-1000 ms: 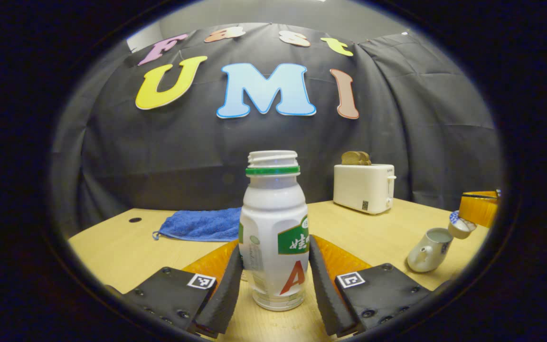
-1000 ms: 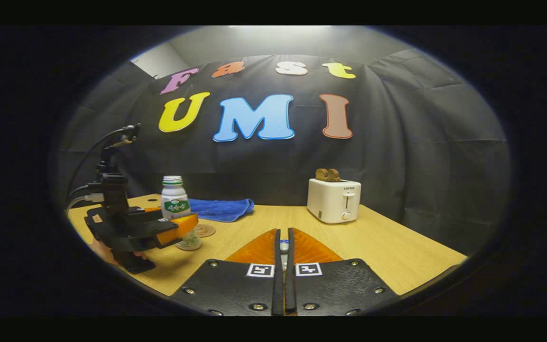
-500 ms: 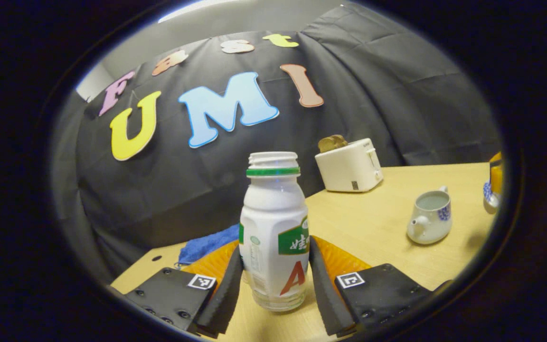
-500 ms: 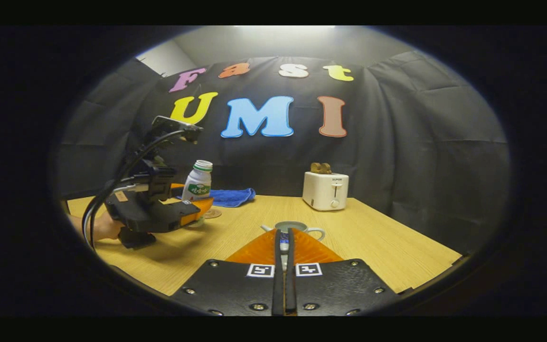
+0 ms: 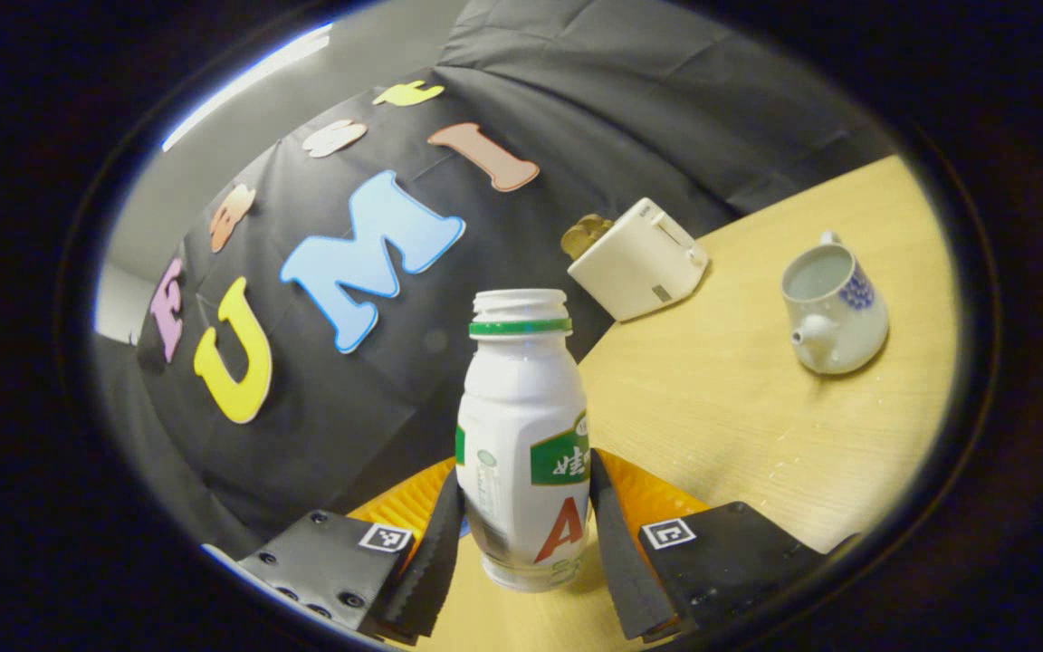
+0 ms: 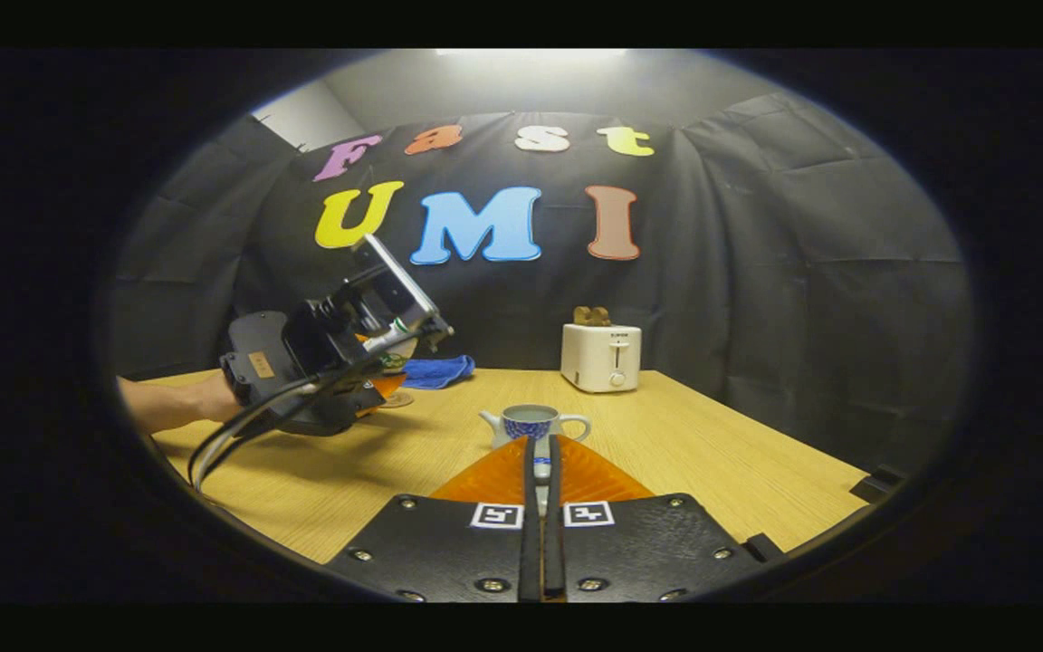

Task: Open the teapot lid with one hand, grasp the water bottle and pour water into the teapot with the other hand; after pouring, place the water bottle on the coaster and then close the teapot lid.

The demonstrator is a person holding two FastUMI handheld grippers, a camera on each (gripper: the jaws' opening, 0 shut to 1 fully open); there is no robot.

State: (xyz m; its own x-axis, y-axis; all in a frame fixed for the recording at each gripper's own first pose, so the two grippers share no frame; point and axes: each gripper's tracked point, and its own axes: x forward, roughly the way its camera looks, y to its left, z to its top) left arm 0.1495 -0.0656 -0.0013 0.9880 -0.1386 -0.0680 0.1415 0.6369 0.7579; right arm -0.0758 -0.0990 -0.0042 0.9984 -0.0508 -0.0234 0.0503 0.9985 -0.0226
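While both tools are up off the table (image 6: pixel 712 453), count is: one water bottle (image 5: pixel 521 435), one teapot (image 5: pixel 834 312), one toaster (image 6: pixel 600 357) with bread in its slots, one blue towel (image 6: pixel 435 369), one coaster (image 6: pixel 397 399), two grippers. Left gripper (image 5: pixel 526 552) is clenched on the water bottle: both fingers (image 5: pixel 431 552) press its lower body from either side, bottle uncapped, neck pointing away from the camera. Left gripper view is rolled hard, so table and wall run diagonally; bottle is lifted clear of the table. In the right gripper view the left gripper (image 6: pixel 377 362) sits over the table's left part, tipped toward the teapot, held by a hand (image 6: pixel 209 398) with bare forearm coming in from the left edge; cables hang from it. Bottle is mostly hidden behind that tool there. Teapot stands upright near the table's middle, lid off, opening exposed, spout to its left and handle to its right as the right gripper view has it, well apart from the bottle. Right gripper (image 6: pixel 541 471) has its fingers squeezed nearly together on a small blue-and-white piece, most likely the teapot lid (image 6: pixel 541 468); too little of it is visible to be sure. It hangs just on the near side of the teapot, level. Toaster is toward the table's far edge, towel at far left, coaster just in front of the towel.
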